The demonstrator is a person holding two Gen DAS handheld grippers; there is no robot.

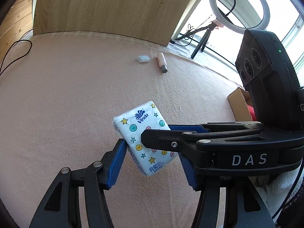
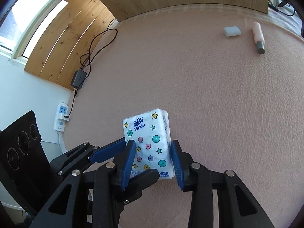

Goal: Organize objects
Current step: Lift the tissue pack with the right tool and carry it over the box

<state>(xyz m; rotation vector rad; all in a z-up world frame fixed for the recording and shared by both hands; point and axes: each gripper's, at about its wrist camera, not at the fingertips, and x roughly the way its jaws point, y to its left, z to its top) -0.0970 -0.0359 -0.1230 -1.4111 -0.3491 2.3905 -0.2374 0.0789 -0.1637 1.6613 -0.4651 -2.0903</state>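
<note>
A white Vinda tissue pack (image 1: 141, 133) with stars and coloured dots is held above the pink blanket. My left gripper (image 1: 152, 159) has its left blue pad against the pack's edge; its right pad stands a little off it. My right gripper (image 2: 153, 161) is shut on the same pack (image 2: 150, 142), a blue pad on each side. In the left wrist view the right gripper (image 1: 157, 134) crosses in from the right over the pack. In the right wrist view the left gripper's fingers (image 2: 106, 152) come in from the left.
A white eraser-like block (image 1: 143, 58) (image 2: 231, 31) and a pink tube with a grey cap (image 1: 161, 62) (image 2: 258, 37) lie far back on the blanket. A cardboard box (image 1: 239, 104) sits at the right. A ring light (image 1: 239, 7), power strip (image 2: 60, 119) and charger (image 2: 78, 78) stand at the edges.
</note>
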